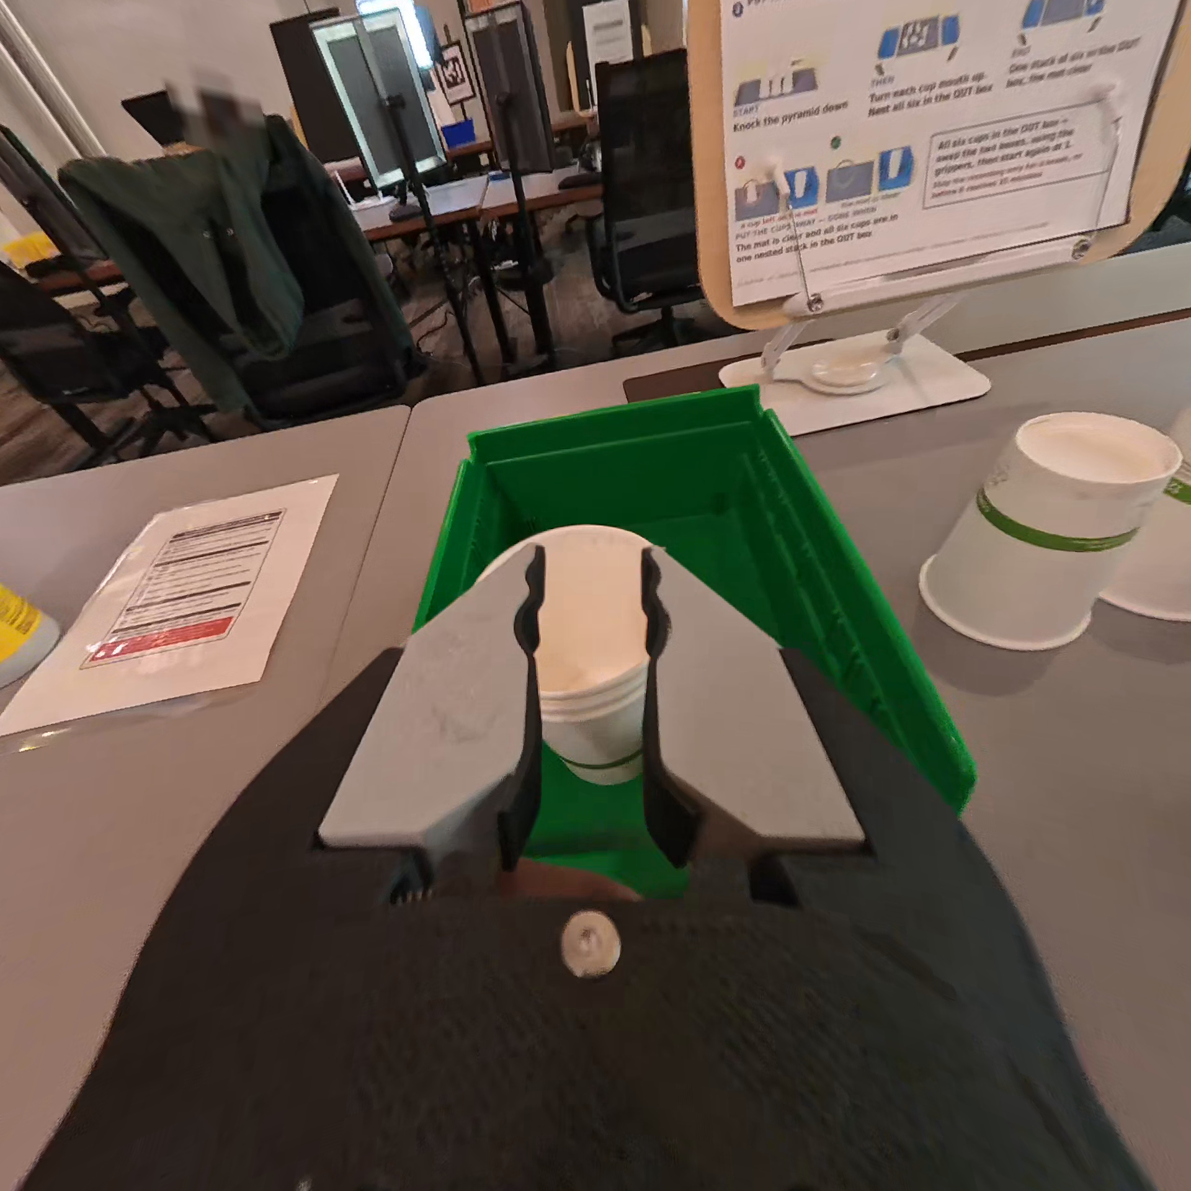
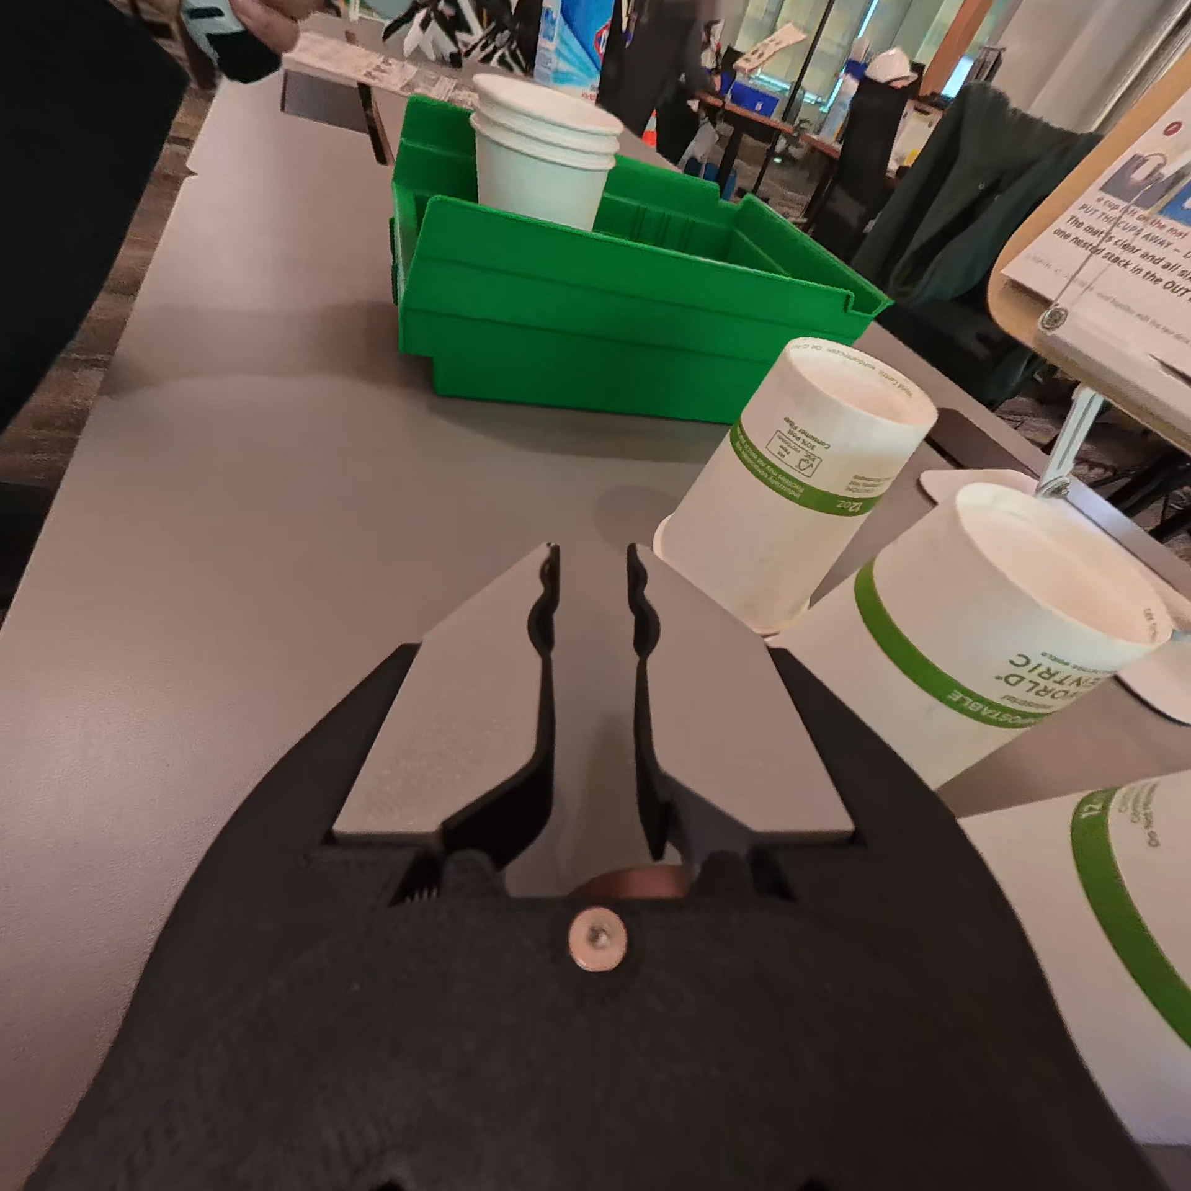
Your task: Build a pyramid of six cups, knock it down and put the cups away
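Table (image 2: 271, 490): grey, bears all items; no mat boundary can be made out.
Stand (image 1: 857, 380): white base at the far edge, carrying an instruction sheet; near the bin and the cups. Risk: a wide swing of either gripper could strike it.
Bin (image 2: 580, 322): green, open-topped, at mid-table. Risk: judged light enough to slide if a cup is pushed against its wall.
Stack (image 2: 544, 161): nested white cups, mouth up, standing inside the bin at one end; three or so rims show, exact count not clear. Risk: judged top-heavy; a sideways pull could tip it within the bin.
Loose cups: three upside down on the table beside the bin, the far cup (image 2: 793, 477) nearest it, the mid cup (image 2: 1005, 619) just beside that, the near cup (image 2: 1134, 954) cut by the frame edge. Risk: they stand close together, so reaching for one could topple its neighbour; inverted, each needs turning before nesting and could roll off.
Left gripper (image 1: 591, 554): over the bin, jaws apart with the stack seen between them; contact with the cup wall cannot be confirmed. Risk: closing hard could crush the thin paper.
Right gripper (image 2: 591, 551): jaws apart, holding nothing, low over bare table just beside the far cup. Risk: its right finger could nudge that cup.
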Tool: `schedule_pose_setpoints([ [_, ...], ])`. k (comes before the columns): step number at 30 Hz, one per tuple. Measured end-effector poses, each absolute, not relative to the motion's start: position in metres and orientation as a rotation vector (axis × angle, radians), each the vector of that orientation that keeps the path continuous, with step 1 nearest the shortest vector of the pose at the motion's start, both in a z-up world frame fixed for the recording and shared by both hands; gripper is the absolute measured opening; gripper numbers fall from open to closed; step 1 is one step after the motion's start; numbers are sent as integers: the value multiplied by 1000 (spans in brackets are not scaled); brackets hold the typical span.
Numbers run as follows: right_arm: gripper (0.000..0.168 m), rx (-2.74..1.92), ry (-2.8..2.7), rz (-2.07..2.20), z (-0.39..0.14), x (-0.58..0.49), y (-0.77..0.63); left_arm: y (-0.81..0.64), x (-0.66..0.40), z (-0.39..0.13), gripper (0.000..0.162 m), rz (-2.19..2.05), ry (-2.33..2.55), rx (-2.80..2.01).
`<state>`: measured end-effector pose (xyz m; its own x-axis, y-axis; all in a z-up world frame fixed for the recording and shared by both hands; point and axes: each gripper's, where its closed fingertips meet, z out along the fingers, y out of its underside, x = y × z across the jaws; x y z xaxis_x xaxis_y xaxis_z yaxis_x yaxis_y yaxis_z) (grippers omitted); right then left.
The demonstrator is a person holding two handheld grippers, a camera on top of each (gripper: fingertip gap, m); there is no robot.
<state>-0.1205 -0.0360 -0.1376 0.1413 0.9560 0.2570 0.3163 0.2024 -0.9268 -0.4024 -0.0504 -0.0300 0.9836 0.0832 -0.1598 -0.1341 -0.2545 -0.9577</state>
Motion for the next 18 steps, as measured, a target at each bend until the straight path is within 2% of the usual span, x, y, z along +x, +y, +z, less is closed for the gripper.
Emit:
schedule_pose_setpoints([
  [15, 20, -1416, -1316, 946, -132, -119, -37, -32, -380, -78, 27, 258, 215, -2040],
  [18, 20, -1419, -1322, 946, -133, -120, -37, -29, -384, -81, 16, 272, 203, -2048],
])
